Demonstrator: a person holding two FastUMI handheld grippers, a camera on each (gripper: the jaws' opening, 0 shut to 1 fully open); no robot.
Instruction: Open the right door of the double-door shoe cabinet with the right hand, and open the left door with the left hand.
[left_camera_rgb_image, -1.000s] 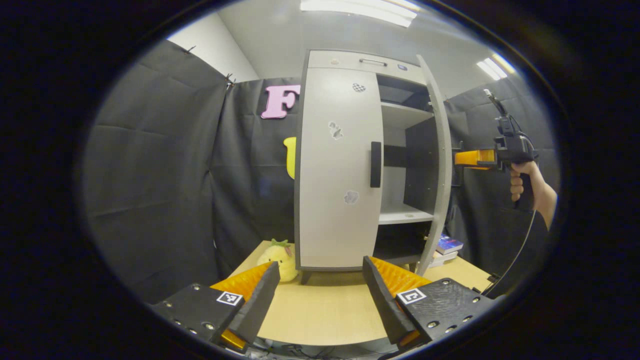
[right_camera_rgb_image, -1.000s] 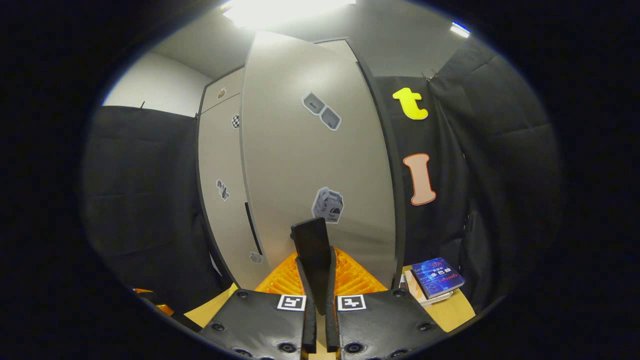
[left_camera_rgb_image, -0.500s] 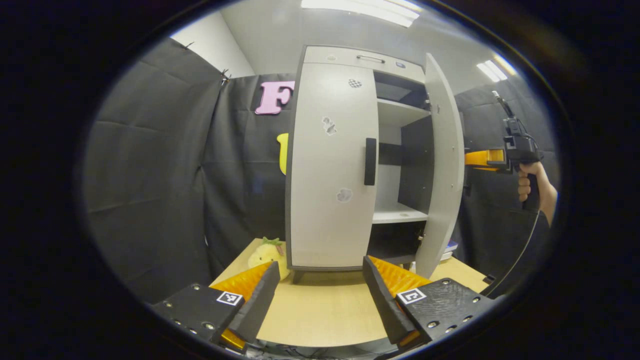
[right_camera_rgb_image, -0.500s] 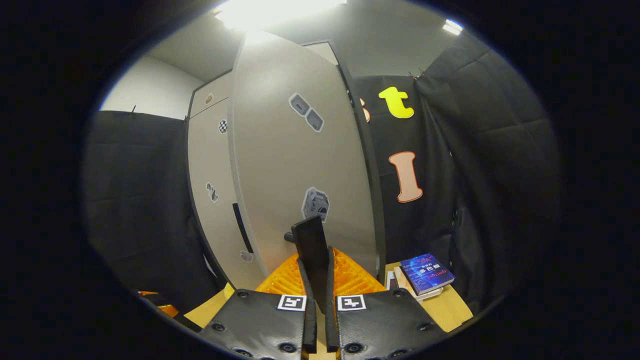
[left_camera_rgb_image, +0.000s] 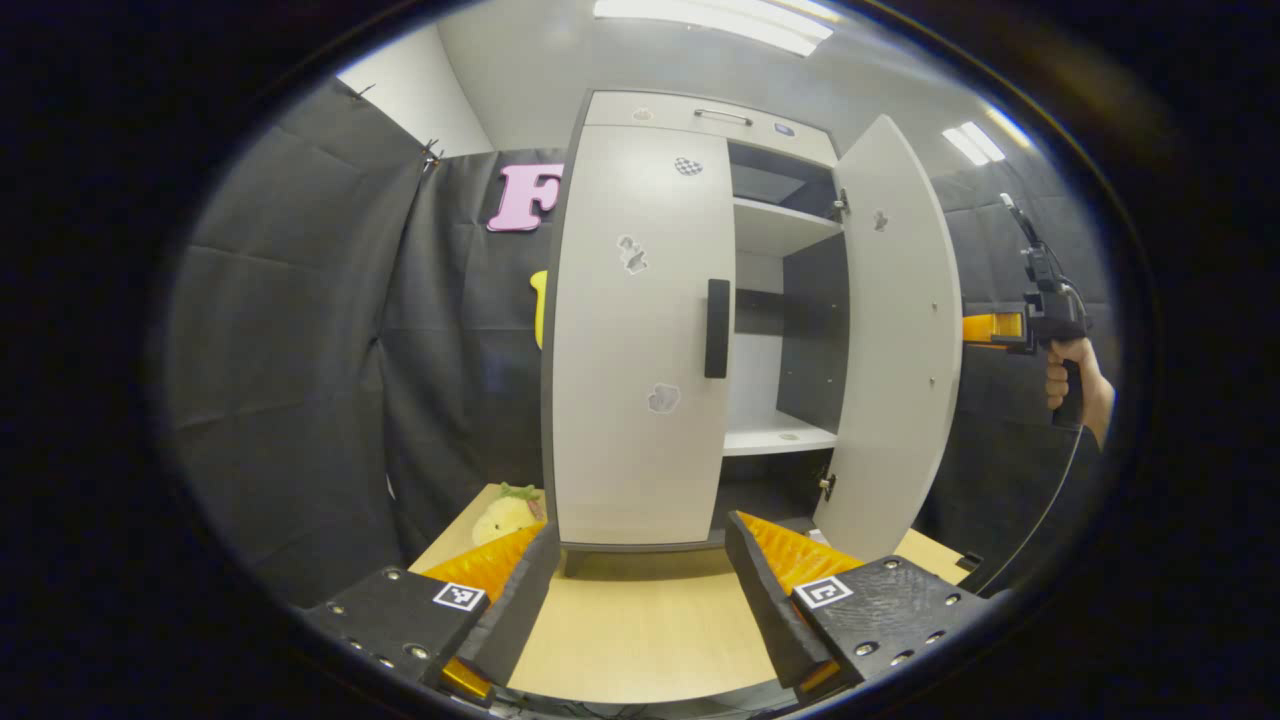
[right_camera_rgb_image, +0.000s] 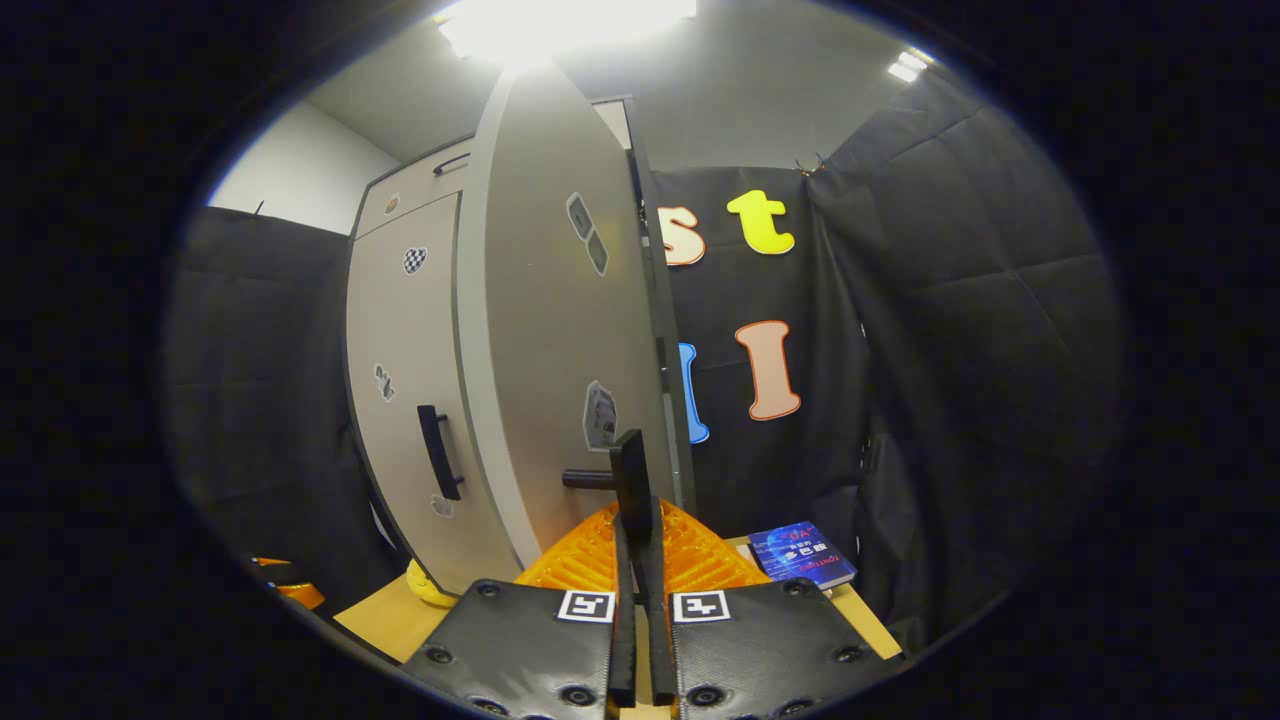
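Note:
The shoe cabinet stands on the table. In the left gripper view its left door is closed, with a black handle on its right edge. The right door is swung wide open, baring the shelves. My left gripper hangs open in front of the left door, well short of it. My right gripper is shut on the right door's black handle, and the right door shows nearly edge-on. From the left gripper view, the right gripper sticks out from behind the open door, held by a hand.
A yellow plush toy lies on the wooden table left of the cabinet. Books lie on the table to the cabinet's right. Black cloth walls close in on both sides. A cable hangs below the hand.
The right door has swung further open, pulled by my right gripper, which has moved outward with the handle. The left gripper has come slightly nearer the cabinet and stays open.

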